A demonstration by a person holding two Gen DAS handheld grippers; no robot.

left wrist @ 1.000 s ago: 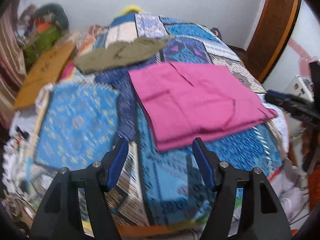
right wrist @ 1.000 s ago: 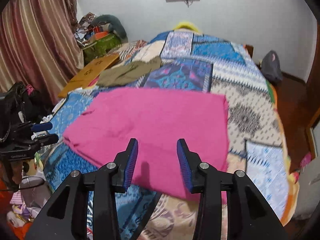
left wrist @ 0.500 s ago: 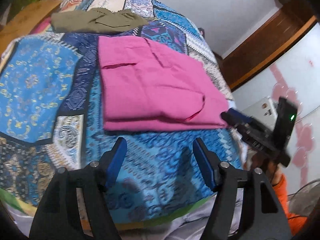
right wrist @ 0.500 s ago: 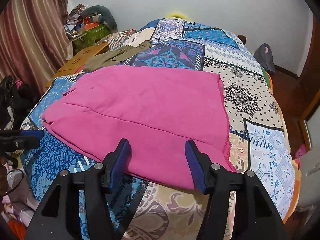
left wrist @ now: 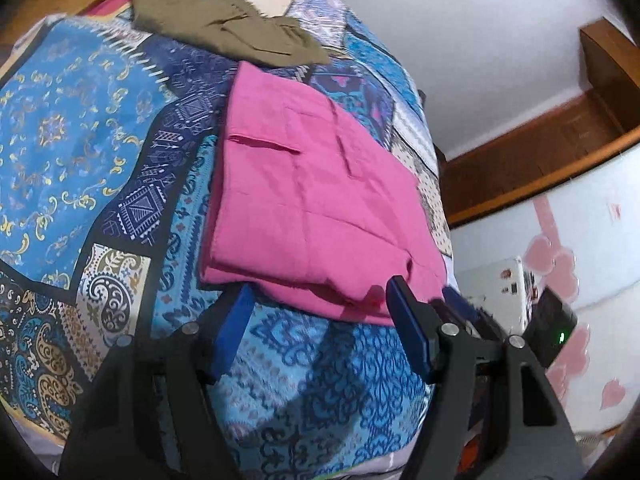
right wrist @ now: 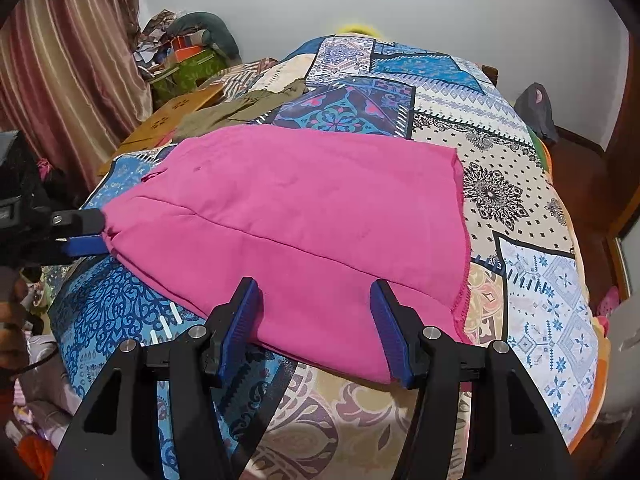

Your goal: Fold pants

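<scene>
Two black hand-held grippers with blue pads, the left gripper [left wrist: 318,312] and right gripper [right wrist: 314,304], stand with jaws apart, gripping nothing. The folded bright pink cloth pants [right wrist: 304,224] lie on the patchwork bedspread [left wrist: 80,132] just ahead of both, near edge between the right fingertips [right wrist: 248,292].

Left gripper [left wrist: 318,306] and right gripper [right wrist: 314,296] both gape, angled down

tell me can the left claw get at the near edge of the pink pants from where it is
Probably yes. The left claw stands open right at the near edge of the folded pink pants, which lie flat on the patchwork bedspread. Nothing lies between them.
</scene>
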